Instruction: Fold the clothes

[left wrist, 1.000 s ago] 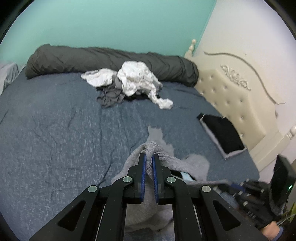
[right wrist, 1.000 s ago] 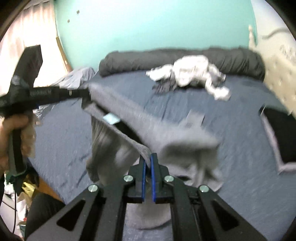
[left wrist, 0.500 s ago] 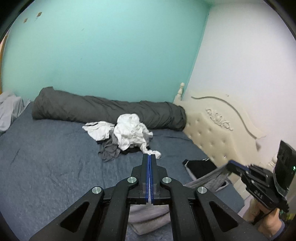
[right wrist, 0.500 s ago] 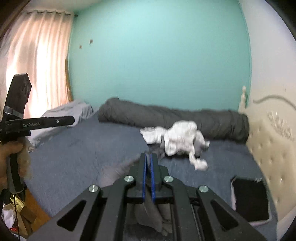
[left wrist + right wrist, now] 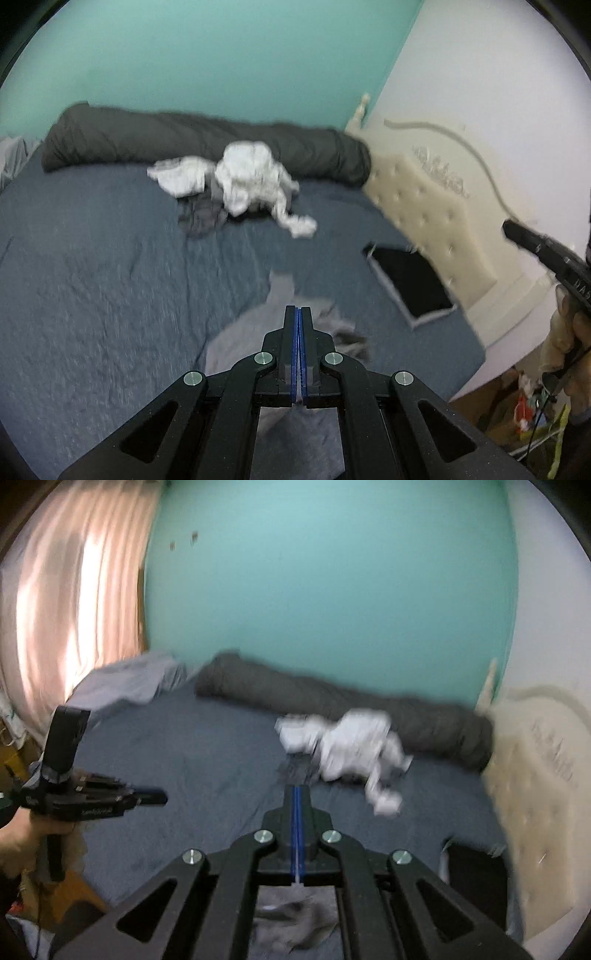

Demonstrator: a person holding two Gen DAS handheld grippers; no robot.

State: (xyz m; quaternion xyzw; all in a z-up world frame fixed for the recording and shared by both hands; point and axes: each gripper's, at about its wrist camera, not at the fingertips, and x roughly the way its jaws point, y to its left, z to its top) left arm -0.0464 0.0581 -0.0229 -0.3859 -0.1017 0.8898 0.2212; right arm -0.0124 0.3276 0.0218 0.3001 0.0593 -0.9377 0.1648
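The bed (image 5: 92, 288) fills most of what I see, its blue-grey cover (image 5: 207, 760) wrinkled and stretching back to a teal wall (image 5: 325, 590). Along that far edge lies a long dark rolled duvet (image 5: 192, 144), and to my right stands a cream tufted headboard (image 5: 436, 206). Pink curtains (image 5: 62, 602) hang at the left in the right wrist view.

In the middle of the bed sits a pile of white and dark clothes (image 5: 243, 181), crumpled together and well apart from me. Nearer the headboard lies a folded black garment (image 5: 410, 284) with a pale edge, flat on the cover.

The piece I am working on — a grey garment (image 5: 240, 339) — lies rumpled on the near part of the bed, just beneath both my tools; in the right wrist view it shows as a bunched heap (image 5: 295, 919) under the fingers.

My left gripper (image 5: 299, 317) has its blue-padded fingers pressed together with no cloth between them. My right gripper (image 5: 297, 801) is likewise closed — pad against pad, holding nothing that I can see. Both views are motion-blurred.
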